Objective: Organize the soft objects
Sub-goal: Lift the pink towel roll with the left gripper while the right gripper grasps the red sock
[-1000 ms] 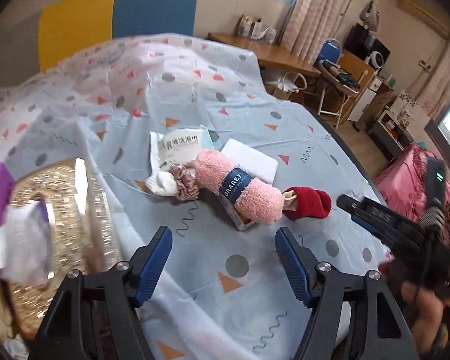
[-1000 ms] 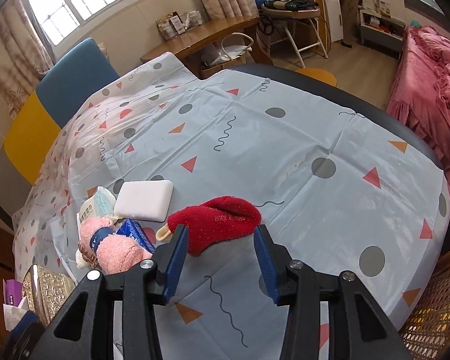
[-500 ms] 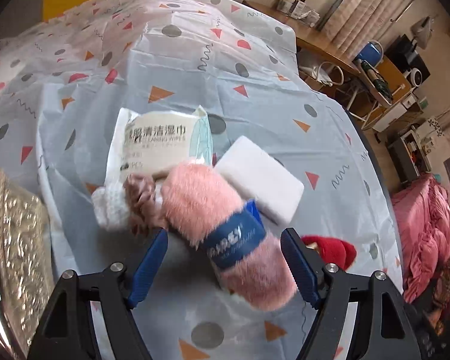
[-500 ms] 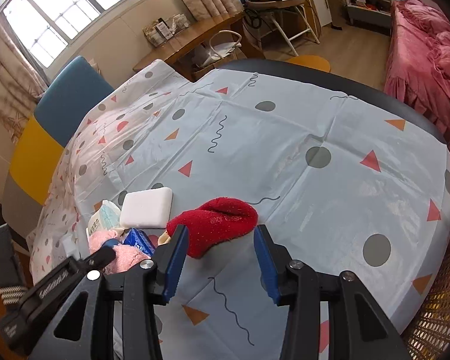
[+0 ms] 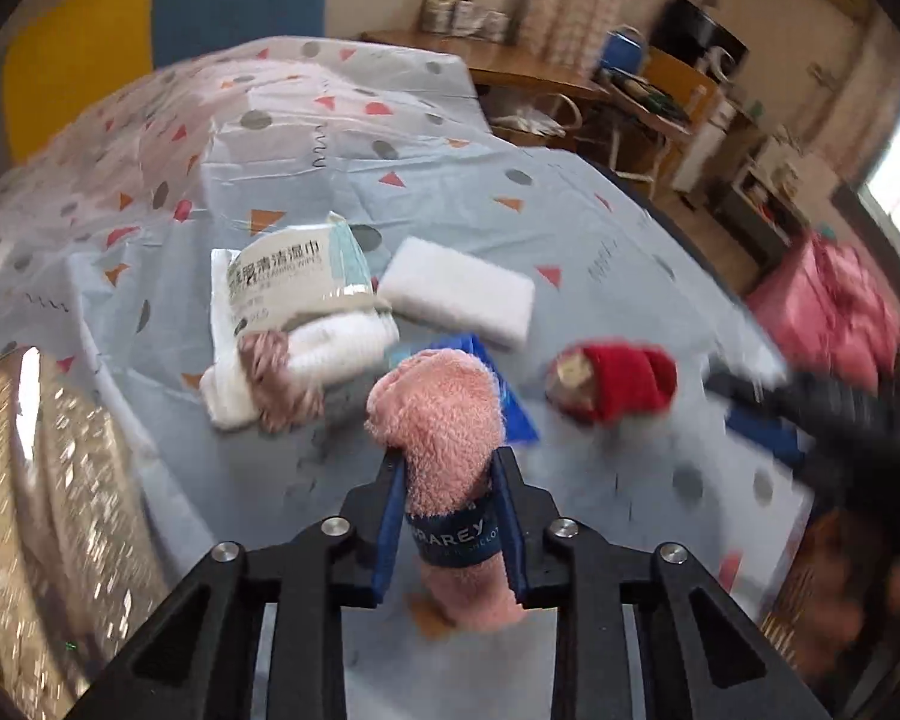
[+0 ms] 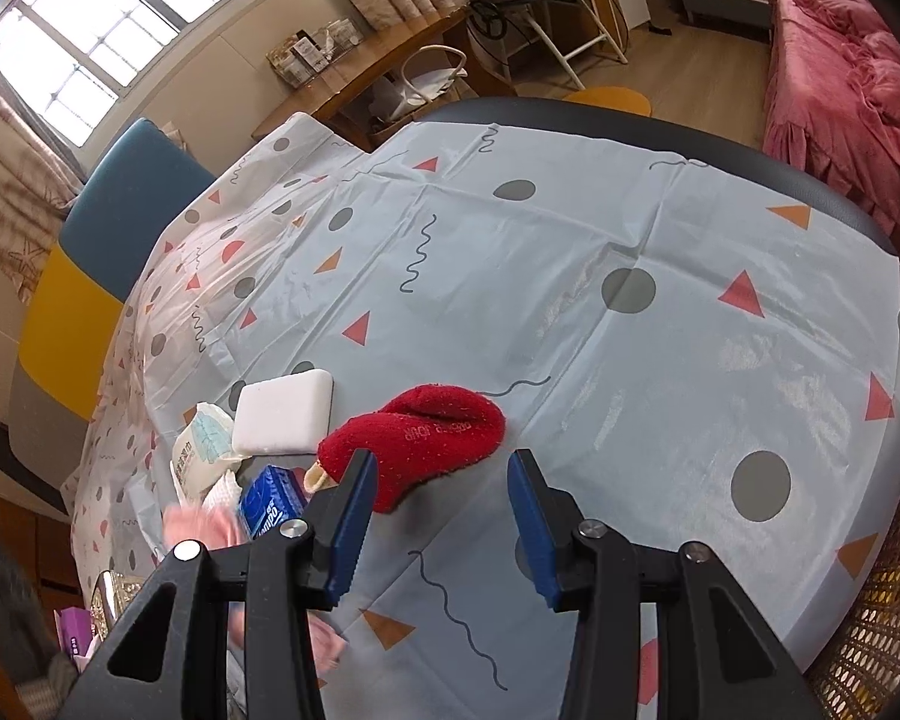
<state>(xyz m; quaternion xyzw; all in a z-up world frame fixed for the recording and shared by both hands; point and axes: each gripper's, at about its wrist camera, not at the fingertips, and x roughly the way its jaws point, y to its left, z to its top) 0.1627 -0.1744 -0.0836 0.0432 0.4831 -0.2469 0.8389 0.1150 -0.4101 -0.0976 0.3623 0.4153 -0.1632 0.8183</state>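
Note:
My left gripper (image 5: 448,468) is shut on a pink fluffy sock roll (image 5: 444,414) with a dark blue band, held above the patterned tablecloth. Beyond it lie a white sock with a pink scrunchie (image 5: 282,384), a wet wipes pack (image 5: 294,282), a white sponge (image 5: 459,291), a blue packet (image 5: 519,414) and a red sock (image 5: 615,381). My right gripper (image 6: 441,489) is open and empty, just in front of the red sock (image 6: 420,435). The sponge (image 6: 285,411), the wipes pack (image 6: 201,453) and the blue packet (image 6: 270,501) sit to its left.
A gold glittery box (image 5: 36,480) stands at the left near the table edge. A blue and yellow chair (image 6: 96,240) is behind the table. The dark table rim (image 6: 750,156) curves round the right side. A pink bed (image 6: 846,60) is beyond.
My left gripper has closed on the pink sock roll and lifted it off the pile, uncovering the blue packet. My right gripper has stayed open near the red sock.

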